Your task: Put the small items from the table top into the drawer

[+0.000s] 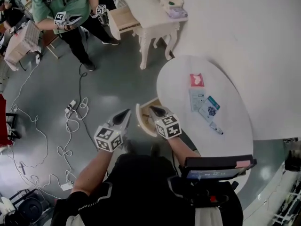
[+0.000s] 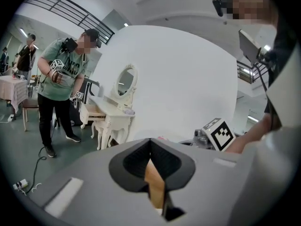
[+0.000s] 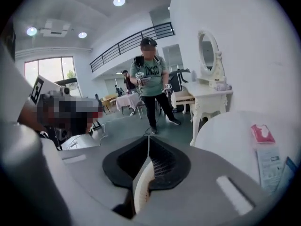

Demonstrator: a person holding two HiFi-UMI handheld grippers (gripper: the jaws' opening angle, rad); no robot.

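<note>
On the white oval table (image 1: 178,79) lie a red packet (image 1: 196,79), a pale leaflet (image 1: 196,99), a blue packet (image 1: 209,108) and a small dark pen-like item (image 1: 217,128). The red packet (image 3: 261,133) and the leaflet (image 3: 270,161) also show at the right of the right gripper view. A small drawer (image 1: 142,120) stands pulled out at the table's left edge. My right gripper (image 1: 153,108) (image 3: 148,138) hangs over the drawer, shut with nothing seen between its jaws. My left gripper (image 1: 126,113) (image 2: 150,141) is just left of the drawer, jaws together and empty.
Another person (image 1: 66,4) with two grippers stands at the far left by a white dressing table (image 1: 150,18) with an oval mirror (image 3: 208,53). Cables and a power strip (image 1: 70,108) lie on the grey floor. A dark screen device (image 1: 218,166) sits at my chest.
</note>
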